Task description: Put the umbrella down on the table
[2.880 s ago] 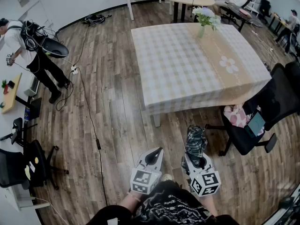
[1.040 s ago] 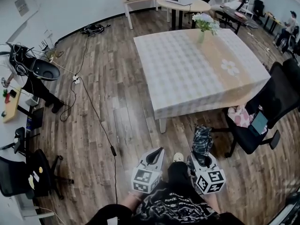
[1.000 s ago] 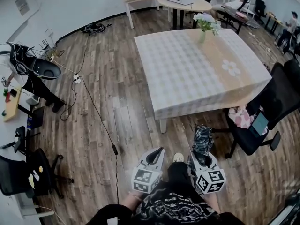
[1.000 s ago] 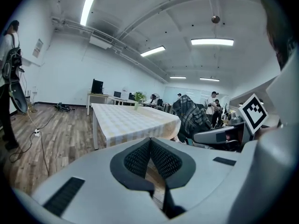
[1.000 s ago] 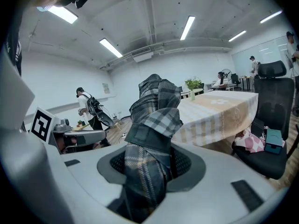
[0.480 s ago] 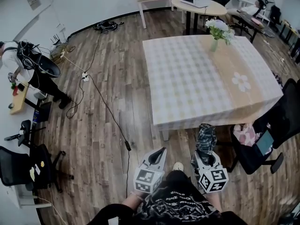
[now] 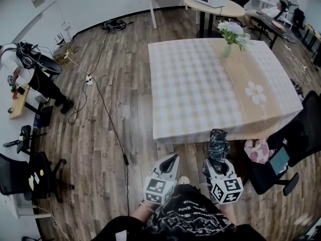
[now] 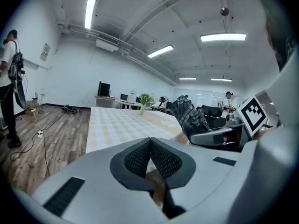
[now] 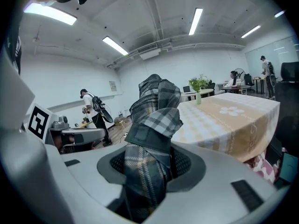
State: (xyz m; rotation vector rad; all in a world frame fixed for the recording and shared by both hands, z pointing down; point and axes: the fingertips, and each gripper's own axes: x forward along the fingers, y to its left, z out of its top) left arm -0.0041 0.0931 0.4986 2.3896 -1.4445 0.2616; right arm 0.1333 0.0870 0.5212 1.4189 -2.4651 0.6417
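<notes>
Head view: we find the folded grey plaid fabric umbrella (image 7: 218, 143) upright in the right tongs (image 7: 216, 160), just short of the edge of the checked-cloth tabletop (image 7: 200, 84).

Left gripper view: the left tongs (image 8: 150, 158) are pressed together, holding nothing.

Right gripper view: the pads clamp the umbrella's lower part.

We advise carrying it over the edge and laying it flat before release, well apart from the vase of white flowers (image 7: 228, 44).

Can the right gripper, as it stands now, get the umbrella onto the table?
Probably yes: the right gripper, shut on the umbrella, is close to the near edge of the table, and that part is bare.
</notes>
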